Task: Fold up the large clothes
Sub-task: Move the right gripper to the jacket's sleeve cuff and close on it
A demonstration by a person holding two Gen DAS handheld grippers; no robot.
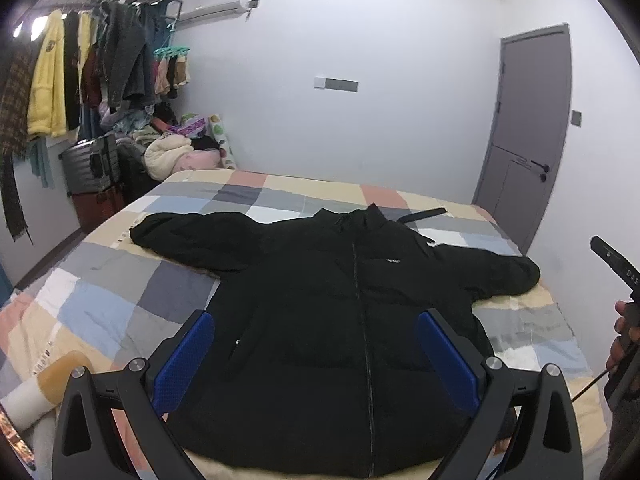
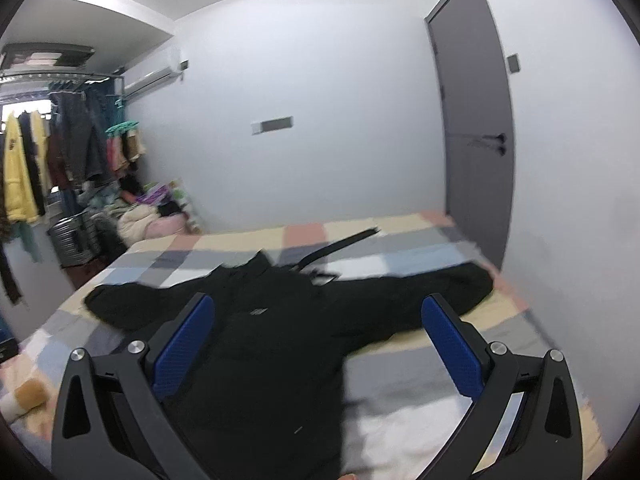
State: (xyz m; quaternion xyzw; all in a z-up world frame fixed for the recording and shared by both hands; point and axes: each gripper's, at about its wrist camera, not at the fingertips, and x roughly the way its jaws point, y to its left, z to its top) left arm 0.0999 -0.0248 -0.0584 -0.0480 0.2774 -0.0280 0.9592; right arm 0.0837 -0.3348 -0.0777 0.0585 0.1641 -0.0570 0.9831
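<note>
**Black jacket spread flat, both claws empty**

While both claws hang above the near hem, neither has hold of anything: the left claw is spread wide with its blue ribbed pads well apart, and the right claw is parted just as far, nothing between its fingers.

Below them the jacket lies front-up on the bed, zipped shut, sleeves stretched out to either side, collar pointing toward the far wall. It looks padded and puffy, so I judge it soft, bulky and fairly light, with a smooth shell that may slide on itself and spring back from a crease. Sensible places to pinch would be a sleeve cuff or a hem corner, where the padding thins and the fabric bunches easily.

Checked patchwork bedding in grey, blue, cream and pink covers the bed. Beyond the collar lies a dark strap. Farther off stand a grey door and a crowded clothes rack.
</note>
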